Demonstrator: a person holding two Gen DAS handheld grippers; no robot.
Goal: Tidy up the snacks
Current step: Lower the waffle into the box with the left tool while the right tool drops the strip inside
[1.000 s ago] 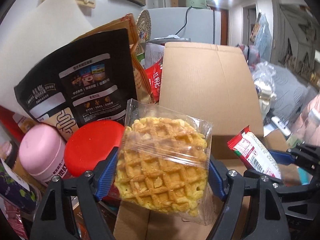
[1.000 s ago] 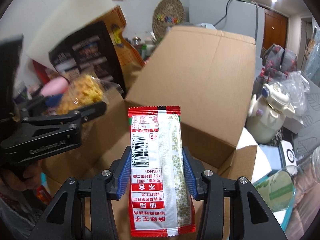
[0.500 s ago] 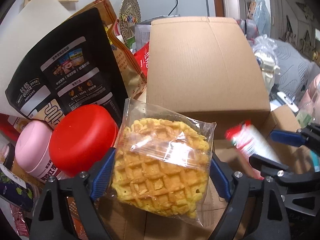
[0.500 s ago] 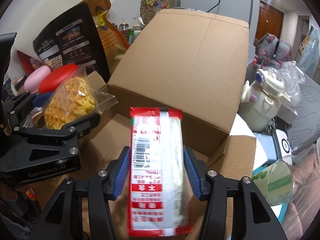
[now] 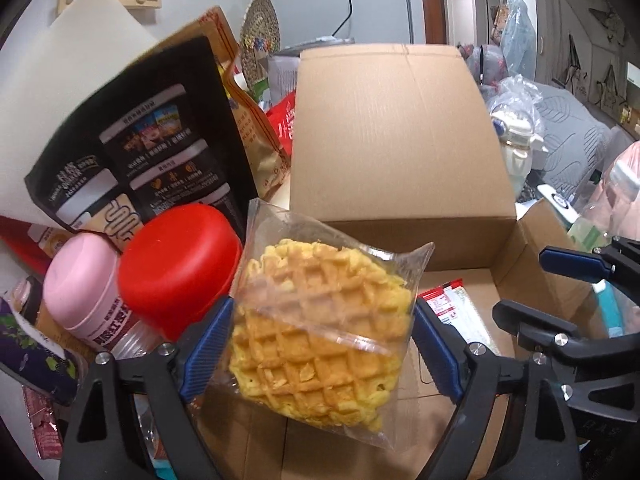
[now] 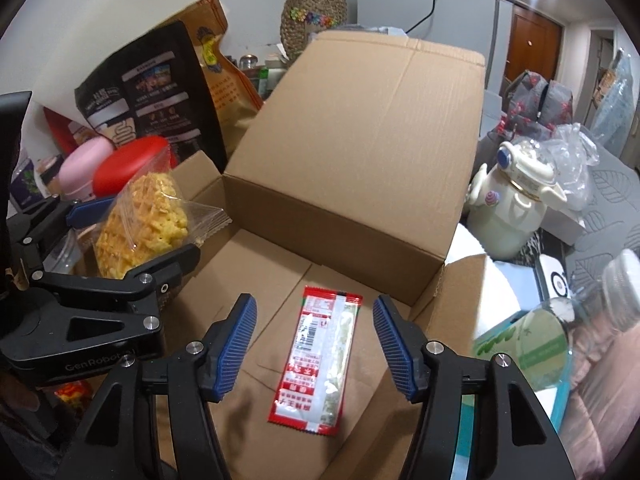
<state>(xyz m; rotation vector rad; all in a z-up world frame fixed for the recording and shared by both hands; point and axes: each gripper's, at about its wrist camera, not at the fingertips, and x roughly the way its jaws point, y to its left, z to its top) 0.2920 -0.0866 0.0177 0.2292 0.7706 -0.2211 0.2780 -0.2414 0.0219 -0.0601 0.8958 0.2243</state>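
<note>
My left gripper point(image 5: 320, 344) is shut on a clear-wrapped yellow waffle point(image 5: 320, 332) and holds it over the left edge of an open cardboard box point(image 5: 400, 140). The waffle also shows in the right wrist view point(image 6: 140, 220). My right gripper point(image 6: 314, 348) is open and empty above the box floor point(image 6: 248, 280). A red and white snack packet point(image 6: 320, 360) lies flat on the box floor between and below its fingers. Part of the packet shows in the left wrist view point(image 5: 452, 308).
A red lid point(image 5: 176, 268), a pink-lidded cup point(image 5: 80, 292) and a black snack bag point(image 5: 140, 152) stand left of the box. A white teapot point(image 6: 512, 208) and a plastic bottle point(image 6: 560, 340) sit to the right. The box's raised flap point(image 6: 380, 120) stands behind.
My right gripper has opened and the red and white packet has dropped onto the box floor. My left gripper still holds the waffle and has lowered slightly toward the box.
</note>
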